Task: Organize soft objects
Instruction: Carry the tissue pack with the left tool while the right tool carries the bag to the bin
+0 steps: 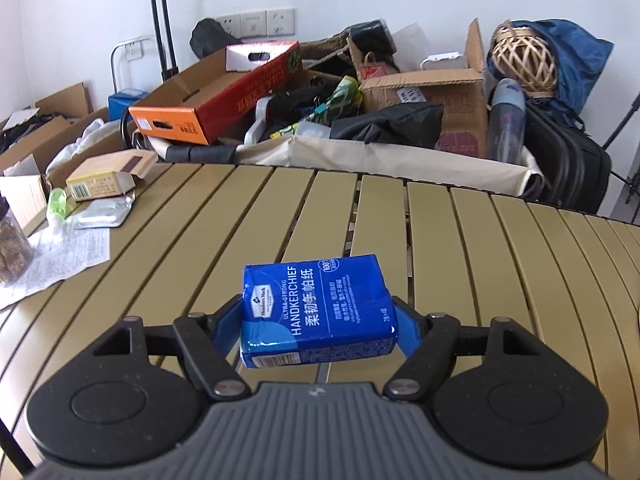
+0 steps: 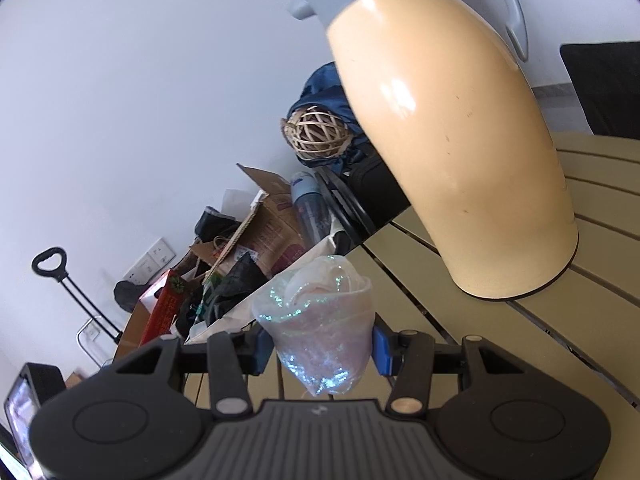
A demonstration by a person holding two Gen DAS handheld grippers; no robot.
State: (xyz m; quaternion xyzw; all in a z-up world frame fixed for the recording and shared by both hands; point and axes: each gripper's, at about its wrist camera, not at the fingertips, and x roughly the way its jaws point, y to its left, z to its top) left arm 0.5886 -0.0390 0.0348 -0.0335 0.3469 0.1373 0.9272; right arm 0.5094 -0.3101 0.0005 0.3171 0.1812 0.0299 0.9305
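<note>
The left gripper [image 1: 318,316] has its fingers clenched on a blue tissue pack [image 1: 316,314], carried clear above the slatted surface [image 1: 460,248], probably for sorting. It tilts downward. The right gripper [image 2: 320,344] squeezes a shimmery, soft pouch [image 2: 320,328] by its sides, lifted near a beige thermos [image 2: 460,160], and points nearly level.
</note>
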